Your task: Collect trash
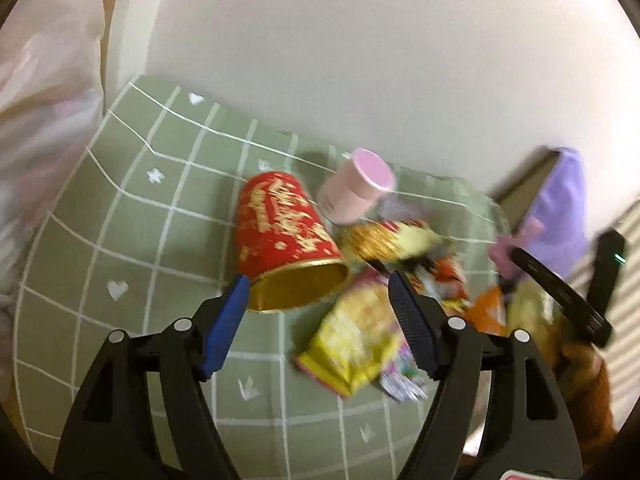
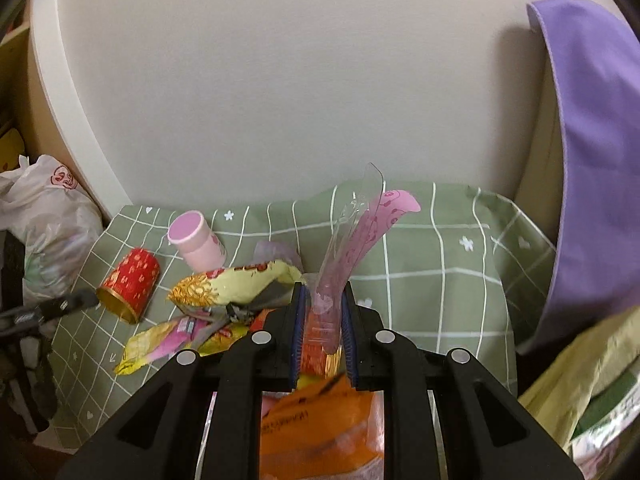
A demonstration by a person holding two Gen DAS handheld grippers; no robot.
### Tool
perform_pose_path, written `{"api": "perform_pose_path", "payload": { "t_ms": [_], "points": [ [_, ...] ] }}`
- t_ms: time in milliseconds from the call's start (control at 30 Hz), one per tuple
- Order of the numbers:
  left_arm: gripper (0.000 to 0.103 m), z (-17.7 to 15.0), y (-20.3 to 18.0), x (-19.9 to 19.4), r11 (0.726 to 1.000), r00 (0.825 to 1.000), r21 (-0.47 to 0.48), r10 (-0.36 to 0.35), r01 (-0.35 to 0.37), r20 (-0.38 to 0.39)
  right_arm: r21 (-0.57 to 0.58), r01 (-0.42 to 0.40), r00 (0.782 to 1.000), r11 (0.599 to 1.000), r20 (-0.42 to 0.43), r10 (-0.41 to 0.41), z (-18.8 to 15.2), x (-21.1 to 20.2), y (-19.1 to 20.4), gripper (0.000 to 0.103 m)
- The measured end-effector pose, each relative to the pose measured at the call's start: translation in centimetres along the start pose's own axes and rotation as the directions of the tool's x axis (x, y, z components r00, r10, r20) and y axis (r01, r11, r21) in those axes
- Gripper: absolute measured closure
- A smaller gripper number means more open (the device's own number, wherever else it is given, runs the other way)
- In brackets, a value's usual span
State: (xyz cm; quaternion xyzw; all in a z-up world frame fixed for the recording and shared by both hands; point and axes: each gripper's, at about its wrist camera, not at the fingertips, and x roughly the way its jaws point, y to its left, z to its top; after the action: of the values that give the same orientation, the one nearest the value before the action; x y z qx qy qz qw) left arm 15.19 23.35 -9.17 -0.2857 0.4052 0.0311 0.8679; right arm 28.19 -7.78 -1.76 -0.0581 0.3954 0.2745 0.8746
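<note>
Green checked cloth point(image 2: 440, 264) covers the table under a pale wall point(image 2: 280, 80); a purple fabric point(image 2: 592, 140) hangs at the right edge, and a white plastic bag point(image 2: 44, 208) sits off the cloth's left end. On my left wrist view, the red-and-gold paper cup point(image 1: 286, 240) lies on its side, mouth toward me, just ahead of my left gripper point(image 1: 320, 312), whose jaws stand wide with nothing between them. A pink cylinder point(image 1: 356, 188) stands tilted behind the cup. Crumpled yellow wrappers point(image 1: 352, 344) lie heaped beside it, close to the right blue pad point(image 1: 412, 324). My right gripper point(image 2: 323, 320) is narrow, pinching a clear-and-pink plastic wrapper point(image 2: 360, 232) that sticks upward; an orange packet point(image 2: 316, 424) shows below its jaws.
</note>
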Motion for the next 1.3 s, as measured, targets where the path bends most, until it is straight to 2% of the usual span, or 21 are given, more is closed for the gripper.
{"api": "perform_pose_path", "payload": {
  "t_ms": [100,133,200,267,467,533,633,800,1000,1100,1200,1233,1300],
  "points": [
    [0.035,0.4,-0.1,1.5,0.995,0.995,0.009,0.096,-0.095,-0.016,-0.016,0.021,1.000,1.000,-0.003,-0.021,-1.1,-0.6,0.2,0.085],
    [0.035,0.6,0.1,1.9,0.995,0.994,-0.007,0.104,-0.104,-0.025,-0.023,0.029,1.000,0.999,-0.007,-0.029,-1.5,-0.8,0.4,0.085],
    [0.035,0.9,0.3,1.5,0.995,0.996,-0.034,0.092,-0.092,-0.010,-0.024,0.039,0.999,0.999,-0.011,-0.039,-2.2,-1.2,0.5,0.085],
    [0.035,1.3,0.0,0.9,0.996,0.995,-0.016,0.094,-0.093,0.020,-0.011,0.046,0.999,0.999,-0.013,-0.046,-2.8,-1.5,0.5,0.085],
    [0.035,1.8,0.9,2.0,0.992,0.993,-0.035,0.119,-0.119,-0.016,0.025,0.055,0.998,0.998,-0.016,-0.054,-4.0,-2.3,0.2,0.085],
    [0.044,1.4,1.7,2.1,0.990,0.992,-0.057,0.127,-0.128,-0.023,0.033,0.058,0.998,0.998,-0.009,-0.058,-4.3,-2.7,0.2,0.085],
    [0.048,1.2,2.3,1.5,0.991,0.995,-0.091,0.097,-0.099,-0.019,0.045,0.063,0.998,0.997,-0.009,-0.063,-4.5,-2.9,0.0,0.085],
    [0.056,1.4,1.3,0.6,0.995,0.996,-0.049,0.087,-0.087,0.014,0.041,0.069,0.997,0.997,0.018,-0.070,-4.3,-3.7,0.2,0.085],
    [0.057,2.1,-2.6,-1.6,0.993,0.992,0.095,0.064,-0.075,0.106,0.011,0.065,0.997,0.998,0.051,-0.065,-3.8,-5.1,0.7,0.092],
    [0.057,2.2,-4.2,-2.4,0.988,0.992,0.146,0.035,-0.054,0.125,0.014,0.059,0.997,0.998,0.046,-0.060,-4.0,-5.2,0.6,0.092],
    [0.056,2.1,-5.0,-2.6,0.984,0.993,0.176,0.013,-0.034,0.120,0.022,0.013,1.000,1.000,0.005,-0.013,-4.7,-5.0,0.4,0.091],
    [0.056,2.0,-5.2,-2.6,0.983,0.993,0.183,0.009,-0.030,0.116,0.019,0.017,1.000,1.000,-0.008,-0.017,-5.1,-4.9,0.3,0.089],
    [0.056,1.8,-5.6,-2.4,0.981,0.995,0.191,0.002,-0.022,0.104,0.019,0.023,0.999,1.000,-0.032,-0.022,-6.0,-4.7,0.1,0.072]
  ]
}}
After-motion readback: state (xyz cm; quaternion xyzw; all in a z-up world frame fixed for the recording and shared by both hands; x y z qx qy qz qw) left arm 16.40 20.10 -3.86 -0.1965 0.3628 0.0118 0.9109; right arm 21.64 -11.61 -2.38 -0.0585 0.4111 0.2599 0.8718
